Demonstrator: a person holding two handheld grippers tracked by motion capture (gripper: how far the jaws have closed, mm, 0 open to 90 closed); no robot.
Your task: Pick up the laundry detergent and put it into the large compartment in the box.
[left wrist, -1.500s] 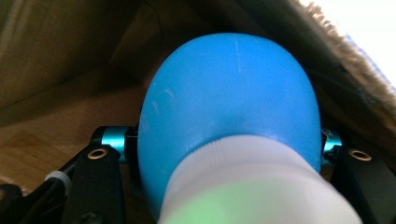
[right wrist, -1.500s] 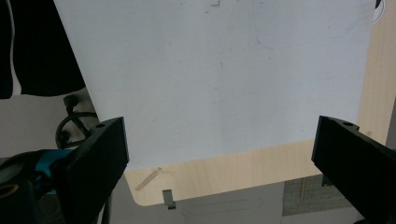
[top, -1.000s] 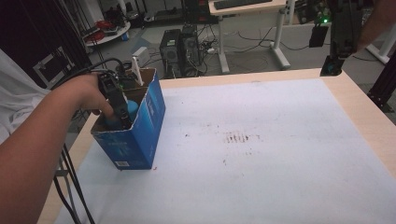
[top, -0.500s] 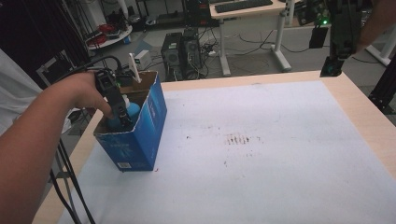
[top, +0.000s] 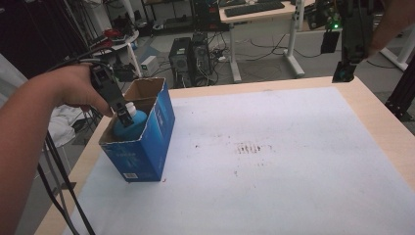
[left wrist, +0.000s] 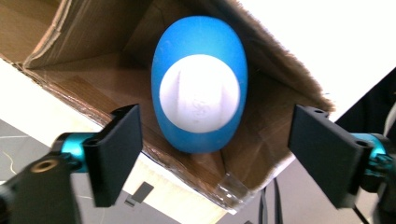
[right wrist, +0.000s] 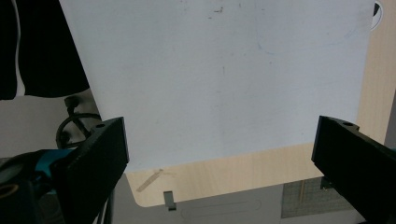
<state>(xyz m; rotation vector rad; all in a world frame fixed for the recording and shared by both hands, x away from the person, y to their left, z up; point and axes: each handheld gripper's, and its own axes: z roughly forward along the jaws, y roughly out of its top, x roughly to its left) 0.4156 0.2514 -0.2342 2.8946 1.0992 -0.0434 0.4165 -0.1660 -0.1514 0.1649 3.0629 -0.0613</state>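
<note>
Far left, high view: left gripper [top: 125, 117] angled down into open top of blue box [top: 147, 147], tips at white cap of blue bottle [top: 129, 128]. One box, one bottle counted. Box standing upright near left edge of table [top: 293, 161], flaps open. In left gripper view: jaws spread wide, one either side of bottle [left wrist: 200, 84], neither pad touching; bottle upright inside cardboard walls, cap facing camera. Judged stage: either reaching in to take bottle or just let go after placing it; cannot tell which from this alone. Nothing pinched at present.

Centre: white table cover bare apart from scuffs and dark specks.

Far right, high view: right gripper [top: 345, 73] held up above far right corner of table, well apart from box. In right gripper view: jaws spread wide, nothing between them, bare table below. Two grippers counted, both empty. Right one apparently idle.
</note>
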